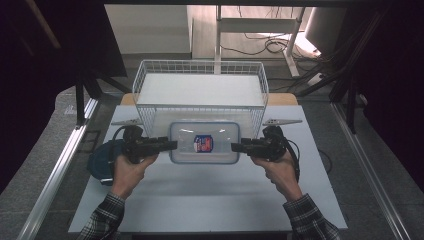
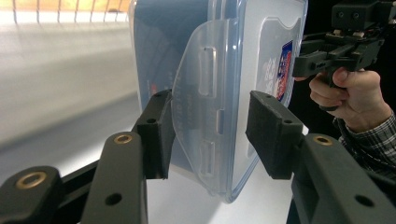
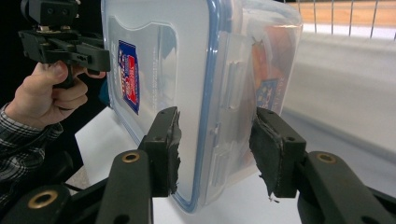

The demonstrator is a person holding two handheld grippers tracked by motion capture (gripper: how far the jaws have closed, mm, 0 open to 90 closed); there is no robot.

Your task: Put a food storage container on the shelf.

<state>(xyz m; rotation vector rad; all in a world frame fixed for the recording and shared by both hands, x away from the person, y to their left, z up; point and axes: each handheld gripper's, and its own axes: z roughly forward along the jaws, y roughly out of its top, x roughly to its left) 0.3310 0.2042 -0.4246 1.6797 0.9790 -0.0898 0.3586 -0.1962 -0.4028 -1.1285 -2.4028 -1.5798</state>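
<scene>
Both tongs, left (image 1: 170, 145) and right (image 1: 237, 147), wide astride container (image 1: 204, 143) ends; close evenly, lift level.

From my remote seat I saw a white table (image 1: 210, 195) on grey floor (image 1: 35, 150), metal rails (image 1: 55, 170) down both sides. Beyond stood a white desk frame (image 1: 260, 25) with tangled cables (image 1: 280, 47), and dark curtains (image 1: 395, 75) flanked the dim room.
</scene>
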